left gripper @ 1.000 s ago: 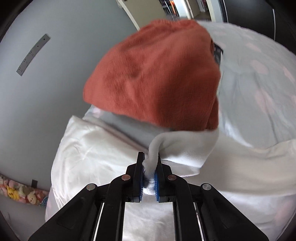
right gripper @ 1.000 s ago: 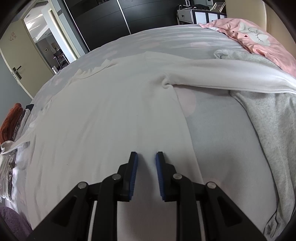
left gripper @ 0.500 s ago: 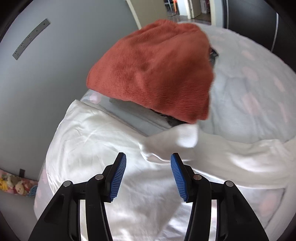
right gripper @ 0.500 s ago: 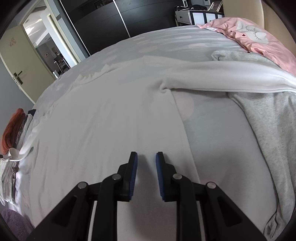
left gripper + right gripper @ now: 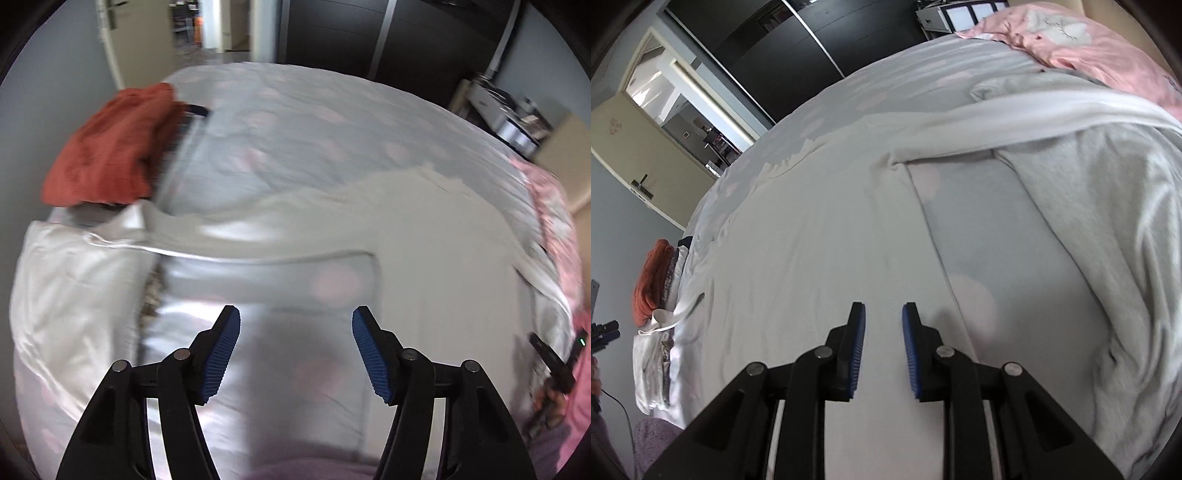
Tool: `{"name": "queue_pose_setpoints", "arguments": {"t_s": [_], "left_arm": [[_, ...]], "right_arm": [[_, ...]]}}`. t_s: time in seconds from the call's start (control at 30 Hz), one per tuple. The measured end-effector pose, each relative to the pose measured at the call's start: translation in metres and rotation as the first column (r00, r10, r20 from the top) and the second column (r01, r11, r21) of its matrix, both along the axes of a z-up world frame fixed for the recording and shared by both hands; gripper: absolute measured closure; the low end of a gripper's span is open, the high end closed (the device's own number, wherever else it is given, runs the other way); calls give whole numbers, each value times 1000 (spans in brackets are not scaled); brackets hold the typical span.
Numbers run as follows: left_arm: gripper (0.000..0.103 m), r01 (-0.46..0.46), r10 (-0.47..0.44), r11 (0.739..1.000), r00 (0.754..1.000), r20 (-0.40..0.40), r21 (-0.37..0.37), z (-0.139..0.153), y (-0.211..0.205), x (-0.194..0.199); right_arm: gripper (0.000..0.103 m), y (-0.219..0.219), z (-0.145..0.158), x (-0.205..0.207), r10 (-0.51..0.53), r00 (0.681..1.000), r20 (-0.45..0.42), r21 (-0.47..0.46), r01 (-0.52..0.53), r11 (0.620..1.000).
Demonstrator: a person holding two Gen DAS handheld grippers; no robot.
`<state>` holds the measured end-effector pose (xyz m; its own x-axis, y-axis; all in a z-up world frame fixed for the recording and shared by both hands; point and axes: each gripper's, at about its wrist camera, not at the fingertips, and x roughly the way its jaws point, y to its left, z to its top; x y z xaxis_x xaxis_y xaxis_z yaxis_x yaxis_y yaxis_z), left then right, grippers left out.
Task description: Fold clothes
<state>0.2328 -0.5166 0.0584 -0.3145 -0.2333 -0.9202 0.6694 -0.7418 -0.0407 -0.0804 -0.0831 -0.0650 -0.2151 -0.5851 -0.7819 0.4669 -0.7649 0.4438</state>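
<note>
I'd just let the sleeve cuff go: a second back my left gripper (image 5: pixel 295 350) was pinched on it, half a second back the jaws had sprung apart, and at this moment they stood wide and empty, swung off the clothes stack toward the middle of the bed (image 5: pixel 332 122). The left view was motion-blurred, so detail there was poor.

The white long-sleeve top (image 5: pixel 812 251) lay spread flat, front down or up I couldn't tell, across the near half of the bed. One sleeve ran to the left edge, its cuff resting against the folded stack under the rust-orange garment (image 5: pixel 110 155). The other sleeve (image 5: pixel 1034 118) stretched toward the right edge over a grey garment (image 5: pixel 1108 206), near the pink pillow (image 5: pixel 1089 48).

My right gripper (image 5: pixel 883 347) hadn't changed: jaws narrow but not closed, nothing between them, sitting low over the top's body near its side seam.

My read: the top was laid out with both sleeves extended, no fold in it visible.

No brands, labels or legible writing on anything in either view.
</note>
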Motion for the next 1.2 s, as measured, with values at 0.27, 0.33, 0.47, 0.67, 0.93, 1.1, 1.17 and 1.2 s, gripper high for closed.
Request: {"name": "queue_pose_setpoints", "arguments": {"t_s": [0.27,0.33,0.47,0.67,0.93,1.1,1.17,1.2], "left_arm": [[38,87,-125,983,963,240,164,-79,93,-28],[38,71,-128,977,948,291,200,-106,101,-25],[38,32,-138,963,911,389,268,-161,115,-20],[38,-49,-119,929,898,423,366,-208,121,-5],[59,31,-206,925,878,433,378,-214,145,-17],[95,136,-304,903,872,384,408,-200,161,-23],[97,172,-335,895,868,368,411,-186,161,-22],[97,191,-351,892,863,362,410,-179,161,-22]], "right_arm": [[83,59,-8,13,-86,987,133,119,71,990],[77,72,-17,16,-100,978,184,164,70,984],[75,94,-23,21,-143,962,233,202,96,975],[71,84,-36,33,-96,954,285,283,12,959],[89,54,-46,51,17,954,301,391,-139,910],[96,57,-16,57,45,967,250,343,-133,930],[96,63,2,59,60,973,225,332,-134,934],[96,66,12,59,69,978,199,349,-137,927]]}}
